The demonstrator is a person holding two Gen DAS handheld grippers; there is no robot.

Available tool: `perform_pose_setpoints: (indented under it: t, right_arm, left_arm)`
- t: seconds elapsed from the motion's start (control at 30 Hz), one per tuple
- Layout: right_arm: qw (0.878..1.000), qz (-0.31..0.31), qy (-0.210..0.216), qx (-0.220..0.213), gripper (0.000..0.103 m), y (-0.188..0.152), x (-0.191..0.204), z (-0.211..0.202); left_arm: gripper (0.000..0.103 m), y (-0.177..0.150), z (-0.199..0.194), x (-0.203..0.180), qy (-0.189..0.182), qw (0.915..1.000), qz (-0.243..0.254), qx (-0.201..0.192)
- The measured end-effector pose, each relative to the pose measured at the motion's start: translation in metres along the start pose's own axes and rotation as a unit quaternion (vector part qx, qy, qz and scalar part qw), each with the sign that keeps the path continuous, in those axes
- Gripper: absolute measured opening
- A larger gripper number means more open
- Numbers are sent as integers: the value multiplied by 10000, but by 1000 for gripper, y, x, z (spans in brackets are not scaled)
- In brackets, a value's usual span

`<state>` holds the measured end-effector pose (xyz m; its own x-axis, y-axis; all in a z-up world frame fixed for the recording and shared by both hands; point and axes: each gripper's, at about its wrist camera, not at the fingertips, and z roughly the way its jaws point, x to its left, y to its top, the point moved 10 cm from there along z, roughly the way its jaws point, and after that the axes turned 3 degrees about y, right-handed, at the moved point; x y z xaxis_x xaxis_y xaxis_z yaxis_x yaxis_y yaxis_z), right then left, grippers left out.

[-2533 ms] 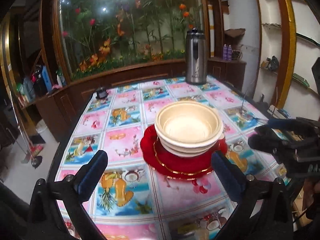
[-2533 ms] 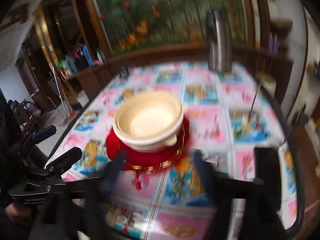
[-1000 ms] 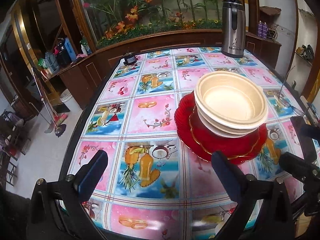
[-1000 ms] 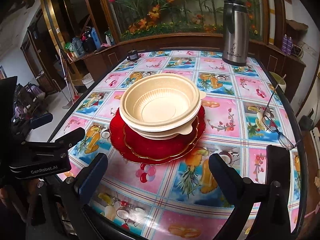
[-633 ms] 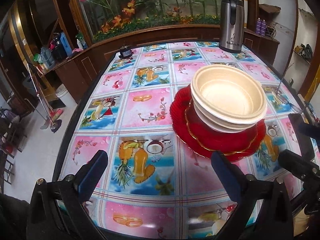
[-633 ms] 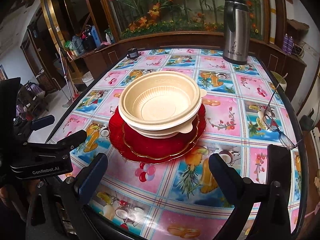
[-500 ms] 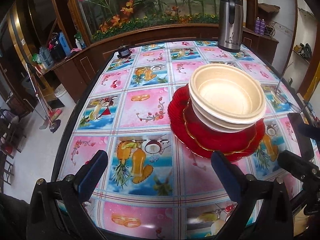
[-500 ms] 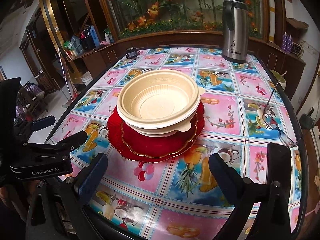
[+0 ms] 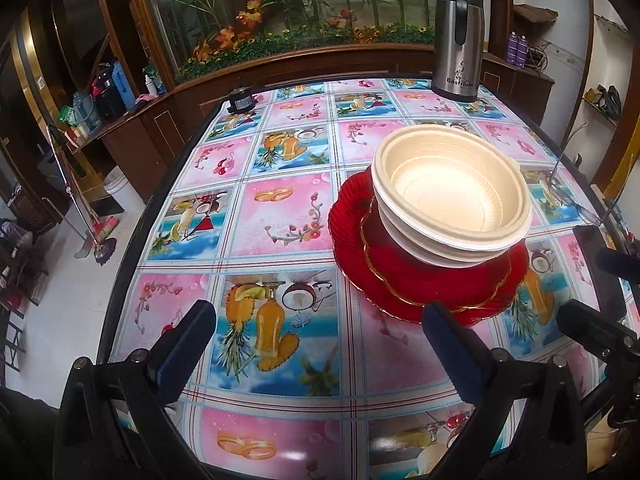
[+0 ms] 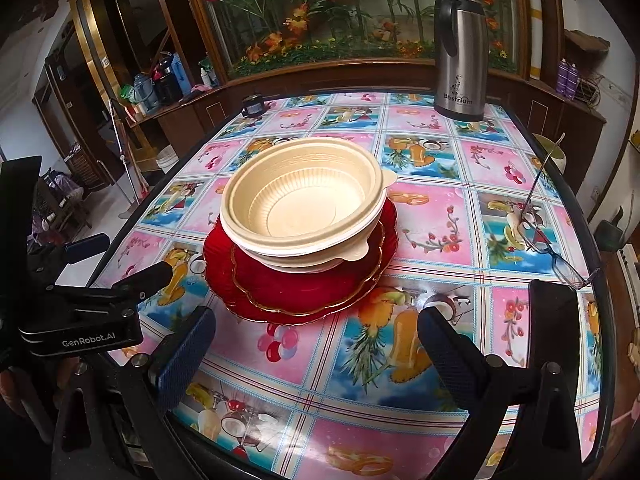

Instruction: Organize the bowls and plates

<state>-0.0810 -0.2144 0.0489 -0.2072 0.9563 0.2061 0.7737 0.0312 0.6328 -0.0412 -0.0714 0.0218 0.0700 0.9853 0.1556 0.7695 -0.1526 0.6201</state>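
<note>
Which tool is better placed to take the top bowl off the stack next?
Probably the right tool. It is open, and the cream bowls on the red plates sit almost centred ahead of it. From the open left tool, the stack lies off to the right.

Table (image 9: 280, 216) with glossy pink-and-blue fruit-print tablecloth fills space ahead of and under both jaw pairs. Tall stainless-steel thermos jug with black handle (image 10: 460, 56) upright at far end, ahead and right of jaws; lettering on lower body. Small black round object (image 10: 253, 105) at far left table edge, kind unclear. Thin wire-framed eyeglasses (image 10: 548, 236) lying near right table edge, one temple raised. Planter window with orange and red flowers (image 9: 304, 4) behind table. Mop (image 9: 90, 220) on white floor, left of jaws.
</note>
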Motion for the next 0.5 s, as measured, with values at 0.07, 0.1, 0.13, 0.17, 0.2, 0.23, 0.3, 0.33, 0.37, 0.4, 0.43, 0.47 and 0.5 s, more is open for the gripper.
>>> perform_pose_setpoints:
  t: [0.07,0.1,0.13,0.17,0.2,0.23,0.3,0.33,0.37,0.4,0.43,0.47,0.5]
  right_arm:
    - [10000,7,4,16,102,0,0,1]
    - [10000,13,4,27,102,0,0,2]
    - [10000,20,3,34,102,0,0,2]
    - [10000,28,3,39,102,0,-1,3]
    - [10000,29,1,49,102,0,-1,4]
    - [10000,26,-2,55,102,1,-1,5]
    - [10000,9,2,59,102,1,0,5]
    - [10000,-2,-1,63,102,1,0,6]
    - [10000,-6,-2,67,102,2,0,7]
    - [10000,-2,-1,70,102,2,0,7]
    - [10000,6,-1,69,102,2,0,7]
    - [10000,15,-5,71,102,2,0,8]
    - [10000,29,-13,74,102,2,-1,8]
  left_arm:
    - [103,2,1,1,0,10000,-8,-19]
    - [103,2,1,2,8,10000,-16,-32]
    - [103,3,2,3,13,10000,-24,-38]
    - [103,4,2,4,6,10000,-28,-42]
    - [103,3,2,4,10,10000,-30,-34]
    - [103,4,3,6,2,10000,-42,-26]
    - [103,4,4,8,-33,10000,-93,2]
    - [103,4,4,9,-56,9999,-132,12]
    - [103,5,4,11,-63,9998,-175,12]
    - [103,5,3,12,-80,9998,-205,14]
    - [103,5,4,11,-157,9997,-205,35]
    - [103,5,3,9,-278,9994,-194,53]
    - [103,5,3,7,-350,9992,-182,54]
